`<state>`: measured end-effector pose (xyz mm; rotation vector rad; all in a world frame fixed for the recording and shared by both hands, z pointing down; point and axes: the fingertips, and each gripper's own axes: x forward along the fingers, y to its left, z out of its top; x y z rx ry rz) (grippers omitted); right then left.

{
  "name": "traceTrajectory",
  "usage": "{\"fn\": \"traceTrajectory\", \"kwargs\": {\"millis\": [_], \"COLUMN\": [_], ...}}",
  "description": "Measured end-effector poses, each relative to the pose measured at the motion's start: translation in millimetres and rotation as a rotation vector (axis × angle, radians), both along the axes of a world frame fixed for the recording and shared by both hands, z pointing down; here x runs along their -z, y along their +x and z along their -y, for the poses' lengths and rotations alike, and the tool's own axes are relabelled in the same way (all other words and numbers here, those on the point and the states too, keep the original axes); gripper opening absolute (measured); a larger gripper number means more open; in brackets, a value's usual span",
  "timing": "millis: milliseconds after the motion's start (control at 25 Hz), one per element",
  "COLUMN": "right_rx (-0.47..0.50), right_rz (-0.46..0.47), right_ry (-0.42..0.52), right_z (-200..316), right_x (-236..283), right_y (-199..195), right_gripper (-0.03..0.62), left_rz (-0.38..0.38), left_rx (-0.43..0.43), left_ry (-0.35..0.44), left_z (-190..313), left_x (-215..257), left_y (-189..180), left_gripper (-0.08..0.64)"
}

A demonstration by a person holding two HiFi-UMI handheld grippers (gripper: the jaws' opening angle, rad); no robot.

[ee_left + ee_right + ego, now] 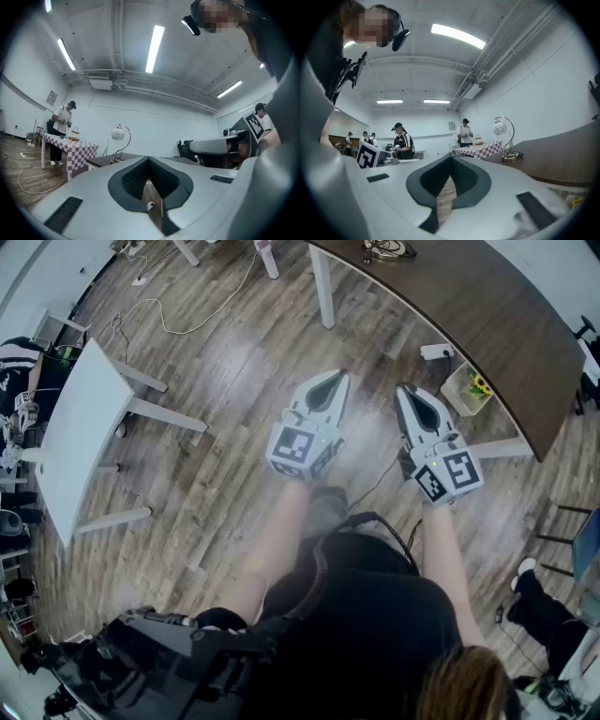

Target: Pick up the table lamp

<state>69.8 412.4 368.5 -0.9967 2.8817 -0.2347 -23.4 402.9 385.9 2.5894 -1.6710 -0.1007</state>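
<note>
Head view shows the left gripper (334,379) and the right gripper (406,390) held level above the wooden floor (216,427). Both are clenched on nothing, jaw tips meeting. The table lamp (386,249) stands at the far end of the dark curved table (469,315), well apart from both grippers. The likely trouble is arriving with the jaws unopened, which would knock the lamp rather than grasp it. Its thin arched stem and hanging globe shade (500,127) look top-heavy, so a careless grip high on the arch could let it swing or tip.
</note>
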Motion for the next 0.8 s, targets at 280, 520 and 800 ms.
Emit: {"fn": "traceTrajectory", "kwargs": {"millis": [280,520,800], "right_rx": [-0.001,-0.008,-0.017], "right_rz": [-0.008,0.014,0.018], "right_ry": [-0.003,-0.010,-0.019], "right_z": [48.3,81.6,97.8], "right_x": [-5.4,-5.8,-5.7], "right_y": [-29.6,-51.0,-59.2], "right_gripper": [0.000,0.000,0.002], "left_rz": [0.001,-0.003,-0.046], "left_rx": [-0.023,-0.023,-0.019], "left_ry": [-0.001,-0.002,-0.016], "left_z": [46.5,80.6,96.7], "left_x": [-8.6,-12.1,-15.8], "left_y": [-25.2,-49.9,-63.5], "left_gripper": [0.000,0.000,0.000]}}
